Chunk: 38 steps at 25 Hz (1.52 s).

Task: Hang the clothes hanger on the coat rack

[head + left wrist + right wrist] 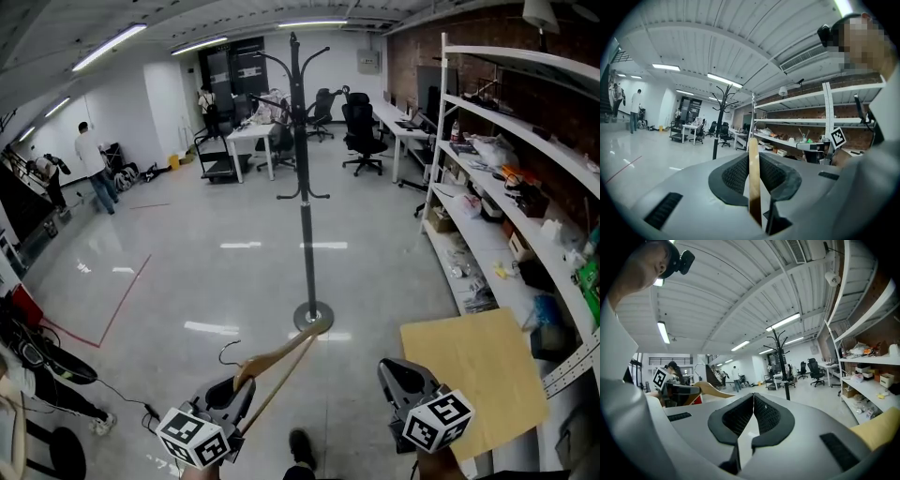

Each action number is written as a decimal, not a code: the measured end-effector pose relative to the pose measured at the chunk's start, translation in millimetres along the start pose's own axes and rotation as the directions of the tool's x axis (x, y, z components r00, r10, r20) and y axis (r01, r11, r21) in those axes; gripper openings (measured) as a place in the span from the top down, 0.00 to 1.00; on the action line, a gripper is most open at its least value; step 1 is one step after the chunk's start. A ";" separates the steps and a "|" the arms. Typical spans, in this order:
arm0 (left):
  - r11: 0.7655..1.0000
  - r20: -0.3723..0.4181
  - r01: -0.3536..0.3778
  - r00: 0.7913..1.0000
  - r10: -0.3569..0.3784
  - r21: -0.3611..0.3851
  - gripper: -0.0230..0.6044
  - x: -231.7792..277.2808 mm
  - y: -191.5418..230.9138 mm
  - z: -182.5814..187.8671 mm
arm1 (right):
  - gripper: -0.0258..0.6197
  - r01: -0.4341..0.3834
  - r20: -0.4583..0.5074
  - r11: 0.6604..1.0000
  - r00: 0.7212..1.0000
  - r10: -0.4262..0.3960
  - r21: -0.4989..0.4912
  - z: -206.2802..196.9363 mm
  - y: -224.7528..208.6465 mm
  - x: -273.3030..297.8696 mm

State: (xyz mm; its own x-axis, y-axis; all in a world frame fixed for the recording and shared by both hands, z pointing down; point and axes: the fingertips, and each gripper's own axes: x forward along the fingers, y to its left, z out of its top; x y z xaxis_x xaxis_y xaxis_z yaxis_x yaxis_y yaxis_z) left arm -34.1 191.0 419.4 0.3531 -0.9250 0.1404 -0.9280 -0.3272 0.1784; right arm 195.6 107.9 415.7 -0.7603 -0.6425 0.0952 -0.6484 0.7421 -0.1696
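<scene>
The black coat rack [307, 187] stands upright mid-floor ahead of me, its round base [312, 317] on the grey floor. A wooden clothes hanger [279, 358] slants from my left gripper [239, 384] toward that base, its wire hook [228, 351] curling to the left. In the left gripper view the jaws are shut on the hanger's wooden bar [753, 178], with the coat rack [719, 117] far off behind. My right gripper [394, 367] hovers at the lower right; its fingertips meet with nothing between them [753, 397]. The right gripper view shows the hanger [710, 389] at left and the coat rack [780, 357] beyond.
White shelving [506, 187] loaded with several items lines the right wall. A tan board [473, 375] lies by my right gripper. Office chairs [364, 131] and a white table [251, 139] stand behind the rack. A person [97, 167] stands far left; cables [37, 361] lie at left.
</scene>
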 end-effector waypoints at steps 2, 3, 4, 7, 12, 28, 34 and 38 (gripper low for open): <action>1.000 0.011 0.017 1.000 -0.017 0.006 0.88 26.3 26.4 9.0 | 0.95 0.014 -0.001 1.000 1.000 -0.014 -0.012 8.4 -12.9 33.5; 1.000 0.018 0.028 0.999 -0.028 0.011 0.88 37.9 39.6 14.5 | 0.95 0.021 -0.001 1.000 1.000 -0.021 -0.018 13.0 -18.2 50.5; 0.999 0.026 0.039 0.999 -0.039 0.014 0.88 48.2 51.8 20.0 | 0.95 0.027 0.000 0.999 1.000 -0.027 -0.024 17.7 -22.7 66.3; 0.998 0.042 0.063 0.997 -0.064 0.017 0.88 73.5 83.9 35.9 | 0.95 0.036 0.001 0.999 0.999 -0.036 -0.036 32.3 -31.3 106.7; 0.994 0.045 0.100 0.994 -0.102 0.042 0.88 107.7 127.9 57.7 | 0.95 0.043 0.032 0.999 0.999 -0.043 -0.023 53.5 -45.2 160.1; 0.988 0.043 0.147 0.988 -0.149 0.042 0.88 248.0 200.2 89.4 | 0.95 0.054 -0.014 0.997 0.998 -0.055 -0.053 67.5 -138.7 282.4; 0.994 0.069 0.090 0.993 -0.094 0.061 0.88 314.3 229.0 128.4 | 0.95 0.018 0.014 0.997 1.000 -0.017 -0.070 96.6 -201.8 331.7; 0.992 0.100 0.097 0.989 -0.106 0.085 0.88 364.4 239.4 160.7 | 0.95 -0.021 0.038 0.994 0.999 0.025 -0.110 123.6 -238.5 361.3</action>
State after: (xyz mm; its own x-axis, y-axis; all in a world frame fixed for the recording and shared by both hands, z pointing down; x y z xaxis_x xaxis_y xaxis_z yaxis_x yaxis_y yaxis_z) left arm -146.7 -255.5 356.7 0.4355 -0.8999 0.0224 -0.8959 -0.4309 0.1079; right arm 80.3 -324.8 369.3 -0.7743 -0.6305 0.0539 -0.6328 0.7718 -0.0622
